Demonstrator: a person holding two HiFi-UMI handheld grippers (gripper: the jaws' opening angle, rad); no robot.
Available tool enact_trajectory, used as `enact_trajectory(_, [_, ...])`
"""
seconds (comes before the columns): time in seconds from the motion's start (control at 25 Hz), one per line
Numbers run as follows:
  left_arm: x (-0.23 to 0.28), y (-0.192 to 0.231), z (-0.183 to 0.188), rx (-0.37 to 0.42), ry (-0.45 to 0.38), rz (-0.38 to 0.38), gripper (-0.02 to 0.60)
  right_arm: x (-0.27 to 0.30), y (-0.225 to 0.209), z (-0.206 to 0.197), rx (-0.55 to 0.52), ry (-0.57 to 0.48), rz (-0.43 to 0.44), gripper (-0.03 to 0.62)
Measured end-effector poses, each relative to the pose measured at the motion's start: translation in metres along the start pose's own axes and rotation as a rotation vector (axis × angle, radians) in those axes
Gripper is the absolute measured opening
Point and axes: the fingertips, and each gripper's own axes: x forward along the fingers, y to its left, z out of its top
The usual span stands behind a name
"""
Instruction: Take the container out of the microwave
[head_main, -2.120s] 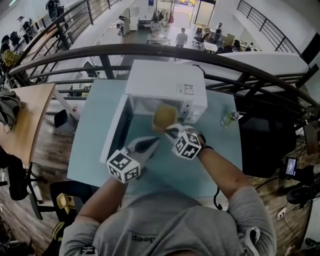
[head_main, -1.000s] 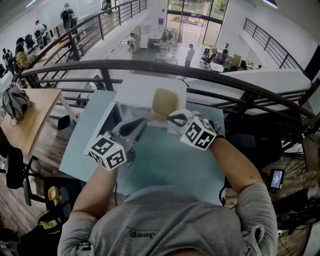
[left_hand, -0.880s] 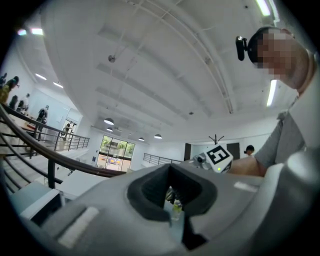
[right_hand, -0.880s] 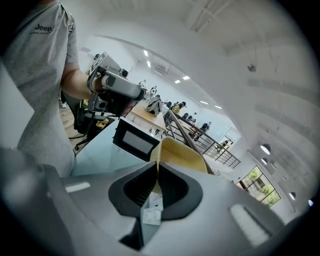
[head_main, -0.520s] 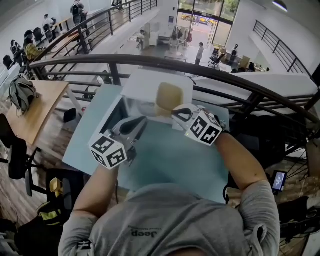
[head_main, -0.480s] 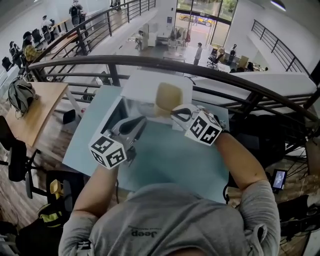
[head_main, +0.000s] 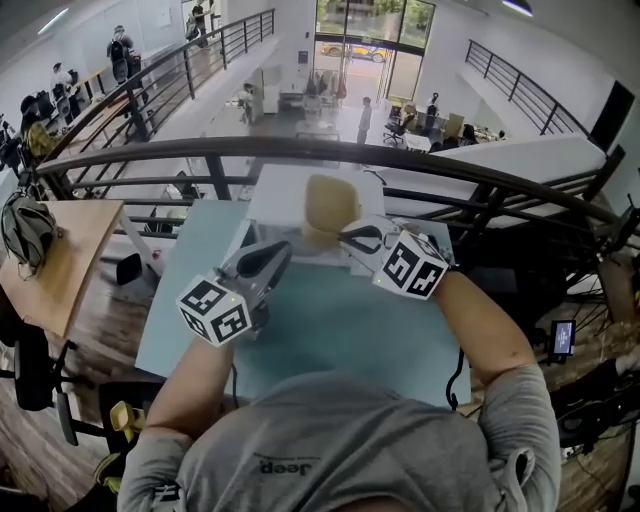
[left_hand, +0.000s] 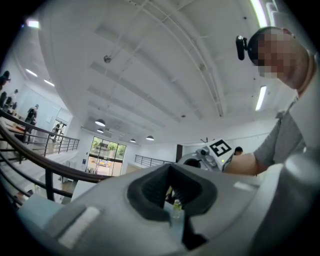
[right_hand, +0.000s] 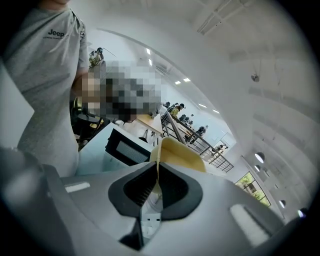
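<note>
1. Cream container (head_main: 331, 203): thin-walled. No view shows what is inside it.
2. Right gripper (head_main: 344, 238): jaws pinched tight on the container's rim wall. The container stands out just past the jaw tips, raised against the top of the white microwave (head_main: 285, 185). The microwave door (right_hand: 125, 147) hangs open to the left of these jaws.
3. Left gripper (head_main: 286, 248): jaws a narrow slit apart, nothing between them. The container is off to its right, not touching.
4. Readable print: "Jeep" on the grey shirt (head_main: 281, 467).
</note>
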Motion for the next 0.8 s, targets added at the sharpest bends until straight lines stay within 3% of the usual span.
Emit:
enact_trajectory(0.44, [-0.039, 0.036, 0.008, -0.022, 0.007, -0.09, 0.029, 0.03, 0.012, 0.045, 0.025, 0.005, -0.032, 0.018])
enact_trajectory(0.8, [-0.024, 0.008, -0.003, -0.019, -0.007, -0.041, 0.029, -0.006, 0.027, 0.038, -0.038, -0.021, -0.002, 0.017])
